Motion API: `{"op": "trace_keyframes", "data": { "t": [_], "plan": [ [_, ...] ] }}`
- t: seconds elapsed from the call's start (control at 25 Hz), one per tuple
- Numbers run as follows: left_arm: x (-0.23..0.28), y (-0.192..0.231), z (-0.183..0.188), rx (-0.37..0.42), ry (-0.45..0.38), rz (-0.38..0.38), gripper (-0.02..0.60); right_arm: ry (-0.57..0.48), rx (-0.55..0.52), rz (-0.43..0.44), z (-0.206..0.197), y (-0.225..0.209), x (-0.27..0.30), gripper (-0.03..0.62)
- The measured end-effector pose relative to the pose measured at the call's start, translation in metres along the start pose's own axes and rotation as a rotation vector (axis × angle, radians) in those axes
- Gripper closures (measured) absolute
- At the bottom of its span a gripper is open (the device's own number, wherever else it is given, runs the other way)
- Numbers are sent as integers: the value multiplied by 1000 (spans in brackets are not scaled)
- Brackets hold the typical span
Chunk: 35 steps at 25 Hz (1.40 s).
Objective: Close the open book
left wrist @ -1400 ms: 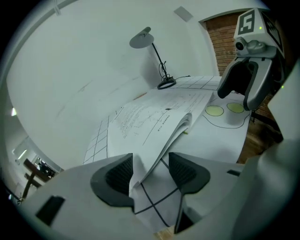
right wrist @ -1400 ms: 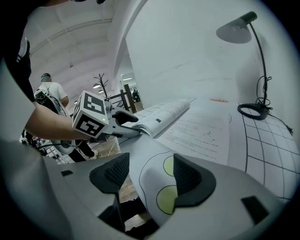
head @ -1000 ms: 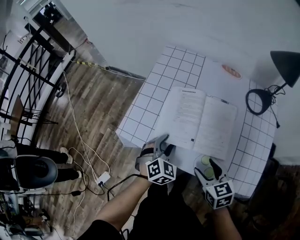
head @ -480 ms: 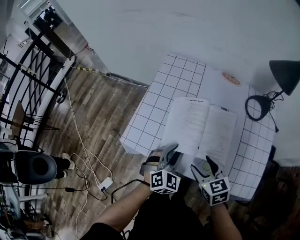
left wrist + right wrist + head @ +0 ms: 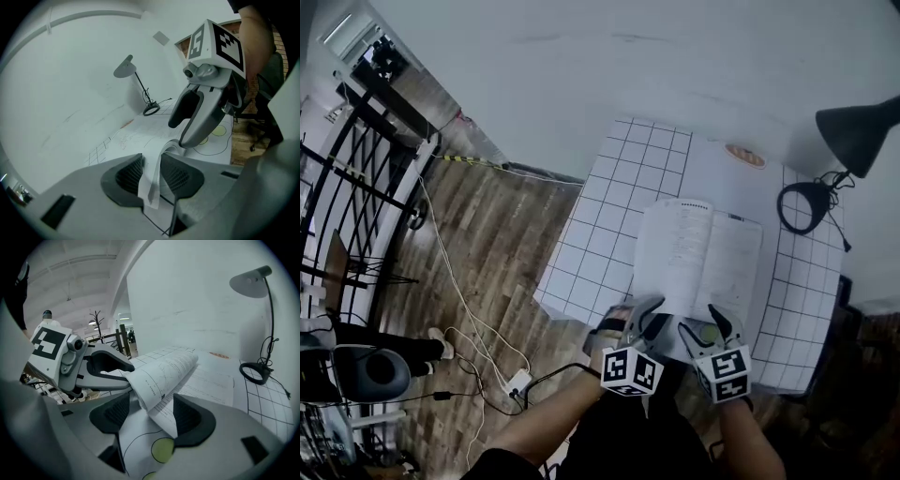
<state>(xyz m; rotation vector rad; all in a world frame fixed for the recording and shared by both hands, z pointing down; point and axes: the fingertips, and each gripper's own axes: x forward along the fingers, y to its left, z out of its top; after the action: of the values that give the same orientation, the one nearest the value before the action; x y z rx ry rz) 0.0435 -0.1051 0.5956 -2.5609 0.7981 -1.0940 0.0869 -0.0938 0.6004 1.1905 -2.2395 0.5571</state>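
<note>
The open book (image 5: 698,258) lies flat on a white checked table (image 5: 609,206), its spine pointing away from me. At the near left corner my left gripper (image 5: 649,314) has just been closing and now pinches a sheaf of pages (image 5: 151,180), lifted and curling over toward the spine. In the left gripper view both pads (image 5: 129,176) press on that paper. My right gripper (image 5: 712,323) stands just right of it at the book's near edge, jaws wide apart. The curled pages (image 5: 161,373) pass above the gap without touching its pads.
A black desk lamp (image 5: 853,131) with a ring base (image 5: 806,206) stands at the far right corner. An orange oval label (image 5: 743,155) lies beyond the book. A sheet with yellow-green circles (image 5: 162,449) sits under my right gripper. Wooden floor and cables lie left.
The left gripper has closed on the book's near left pages and raised them, shifting right. The right gripper has moved left toward it.
</note>
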Motion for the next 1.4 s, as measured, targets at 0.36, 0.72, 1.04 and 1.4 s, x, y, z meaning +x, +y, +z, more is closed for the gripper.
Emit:
{"op": "trace_keyframes", "data": {
  "t": [0.36,0.72,1.04,1.4],
  "plan": [
    [10,-12,6,26,-25,-79,457,-5,-55,-57,0,-3,12,313],
    [24,-19,4,39,-24,-165,449,3,-111,-110,-7,-5,15,408],
    [39,-15,8,45,-22,-235,408,-5,-10,-137,-13,-11,15,462],
    [40,-20,11,-89,-78,-426,405,-8,28,-87,-14,-18,-4,441]
  ]
}}
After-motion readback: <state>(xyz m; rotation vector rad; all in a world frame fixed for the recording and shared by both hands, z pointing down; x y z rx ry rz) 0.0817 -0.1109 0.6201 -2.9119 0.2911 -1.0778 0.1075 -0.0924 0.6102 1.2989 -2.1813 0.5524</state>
